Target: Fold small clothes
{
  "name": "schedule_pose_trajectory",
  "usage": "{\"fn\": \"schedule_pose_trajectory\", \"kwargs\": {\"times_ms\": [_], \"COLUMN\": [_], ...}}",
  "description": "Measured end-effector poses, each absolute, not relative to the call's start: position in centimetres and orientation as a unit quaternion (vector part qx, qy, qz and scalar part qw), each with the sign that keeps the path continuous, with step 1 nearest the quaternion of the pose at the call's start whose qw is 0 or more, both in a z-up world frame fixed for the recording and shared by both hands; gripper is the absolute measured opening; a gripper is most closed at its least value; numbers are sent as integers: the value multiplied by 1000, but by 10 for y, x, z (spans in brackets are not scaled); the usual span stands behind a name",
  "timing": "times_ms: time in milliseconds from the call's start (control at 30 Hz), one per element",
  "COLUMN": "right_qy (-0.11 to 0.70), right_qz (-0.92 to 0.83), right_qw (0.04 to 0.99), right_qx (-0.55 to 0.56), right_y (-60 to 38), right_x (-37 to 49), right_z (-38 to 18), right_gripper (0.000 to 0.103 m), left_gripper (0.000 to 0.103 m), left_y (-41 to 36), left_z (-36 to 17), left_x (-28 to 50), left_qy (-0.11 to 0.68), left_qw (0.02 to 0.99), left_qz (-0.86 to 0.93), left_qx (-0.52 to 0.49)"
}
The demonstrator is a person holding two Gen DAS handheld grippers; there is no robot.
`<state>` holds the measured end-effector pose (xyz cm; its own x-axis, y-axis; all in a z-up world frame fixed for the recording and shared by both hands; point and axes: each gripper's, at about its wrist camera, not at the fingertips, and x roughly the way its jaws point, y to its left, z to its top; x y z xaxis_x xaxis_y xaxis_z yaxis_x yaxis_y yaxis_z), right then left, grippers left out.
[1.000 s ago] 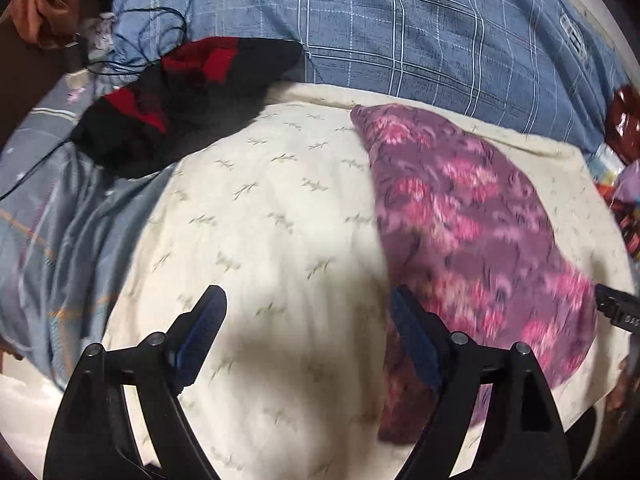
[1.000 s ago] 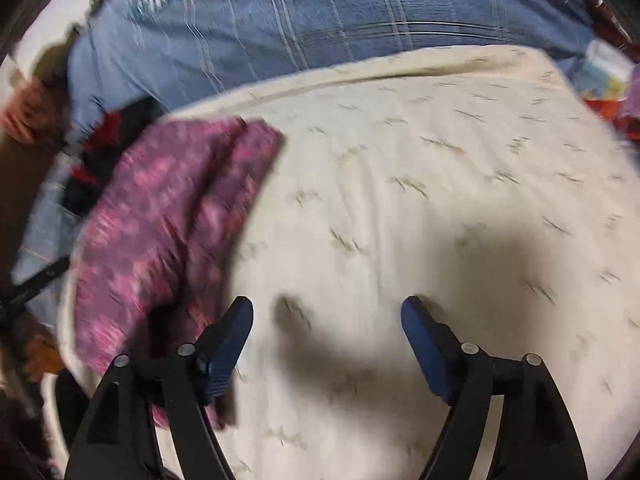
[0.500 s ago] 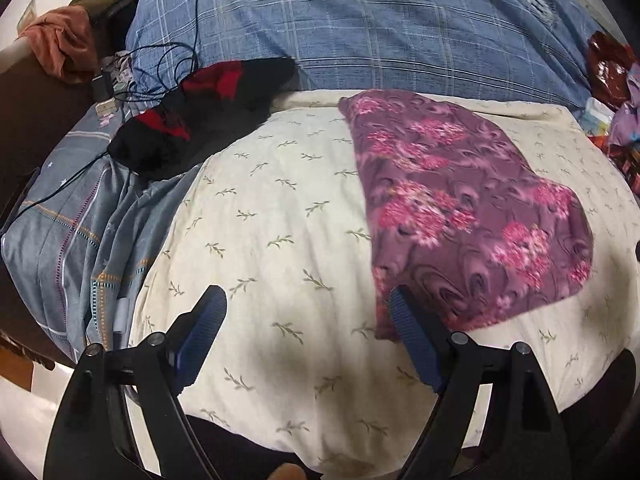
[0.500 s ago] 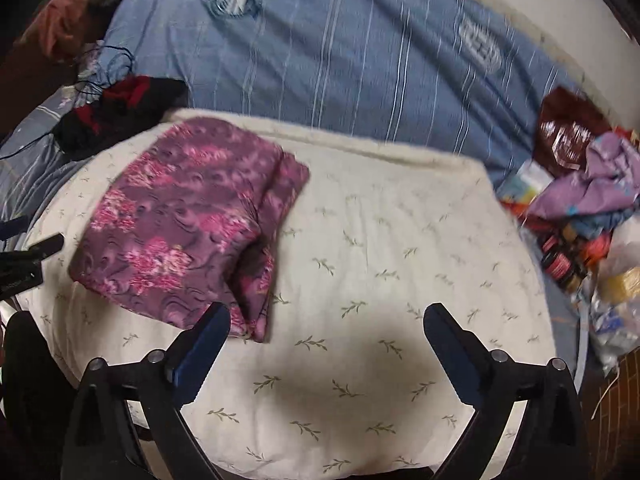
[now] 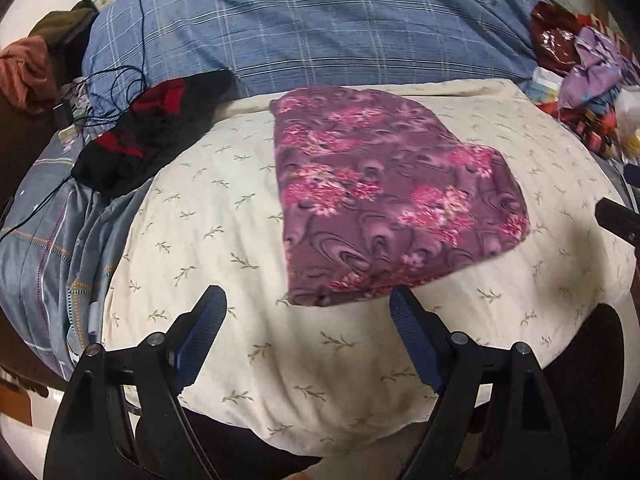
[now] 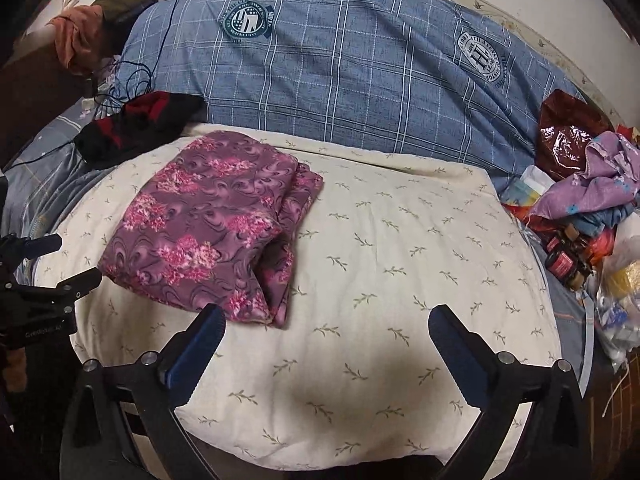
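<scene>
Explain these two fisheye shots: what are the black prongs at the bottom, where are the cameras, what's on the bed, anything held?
No robot here: a person holds a two-finger tool in each hand, with a camera on each looking along its fingers. The prongs with blue pads are those fingers. One picture is from the left tool, the other from the right tool. On the cream pillow lies a folded purple floral garment. Behind it are a blue plaid quilt and a black-and-red garment; at the right is a clutter pile. Both tools are open and hold nothing; the right one's jaws are opening.
</scene>
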<state>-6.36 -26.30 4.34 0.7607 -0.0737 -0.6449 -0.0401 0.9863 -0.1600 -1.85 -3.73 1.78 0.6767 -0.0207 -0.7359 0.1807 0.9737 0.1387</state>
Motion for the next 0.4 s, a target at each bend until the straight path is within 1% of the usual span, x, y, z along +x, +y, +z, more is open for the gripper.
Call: {"fn": "schedule_pose_trajectory", "kwargs": {"times_ms": [200,400], "right_qy": [357,359], "right_qz": [-14,-17], "right_qw": [931,929], "right_qx": [-81,-82], "right_y": [-267,-269], "right_x": [-65,-66], "right_z": [37,36], "right_gripper": [103,103], "left_gripper": [84,84], "left_y": [-42,-49], "left_z": [15,32], "left_x": [-23,-32], "left_qy": [411,388], "left_qw": [902,909], "left_qz": [-81,-99], "left_qx": [107,113]}}
